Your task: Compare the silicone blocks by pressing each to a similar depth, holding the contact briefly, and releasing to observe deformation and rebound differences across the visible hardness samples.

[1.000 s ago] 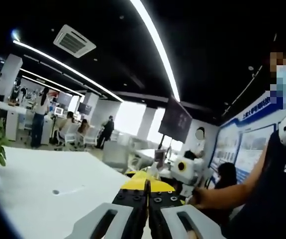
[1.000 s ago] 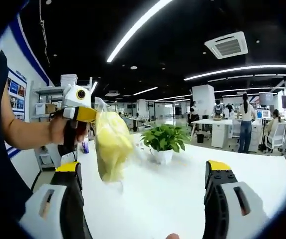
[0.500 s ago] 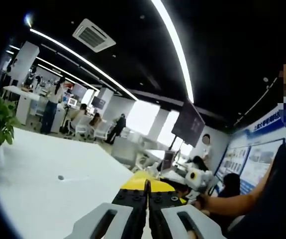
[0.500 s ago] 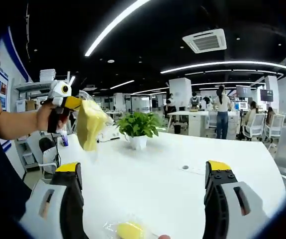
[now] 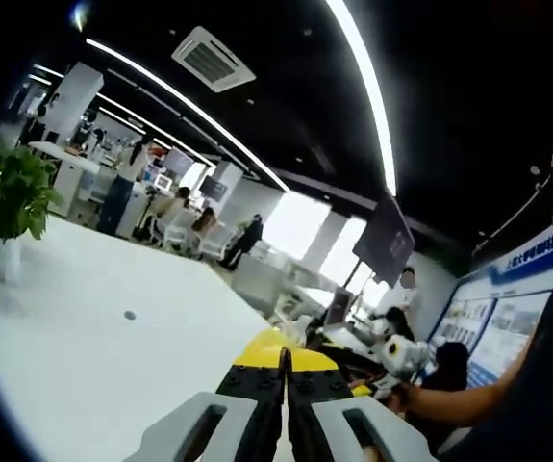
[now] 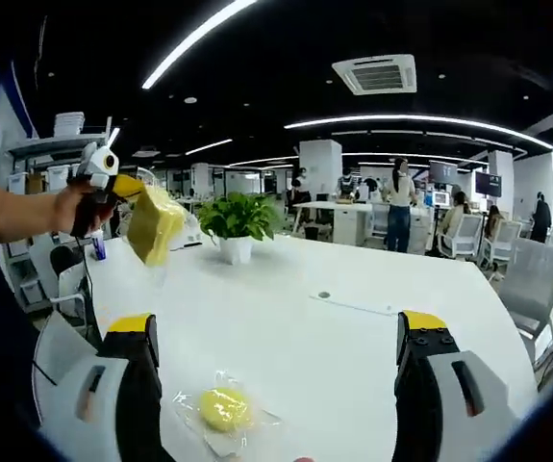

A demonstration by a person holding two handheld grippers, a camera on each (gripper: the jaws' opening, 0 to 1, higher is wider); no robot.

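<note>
Left gripper (image 6: 130, 189) upper left, pinched on yellow bagged block (image 6: 153, 223) above white table (image 6: 353, 337). Right gripper (image 6: 274, 385) spread; second block (image 6: 220, 408) bottom center. Better lowered gently, bag kept slack.

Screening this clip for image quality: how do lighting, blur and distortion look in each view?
Left gripper view: strong fisheye bend, ceiling light strip blown out, bright window glare, the closed left gripper soft up close. Right gripper view: evenly lit white table, bagged yellow block fairly sharp, the bag hanging from the left gripper slightly blurred, edges curved.
</note>
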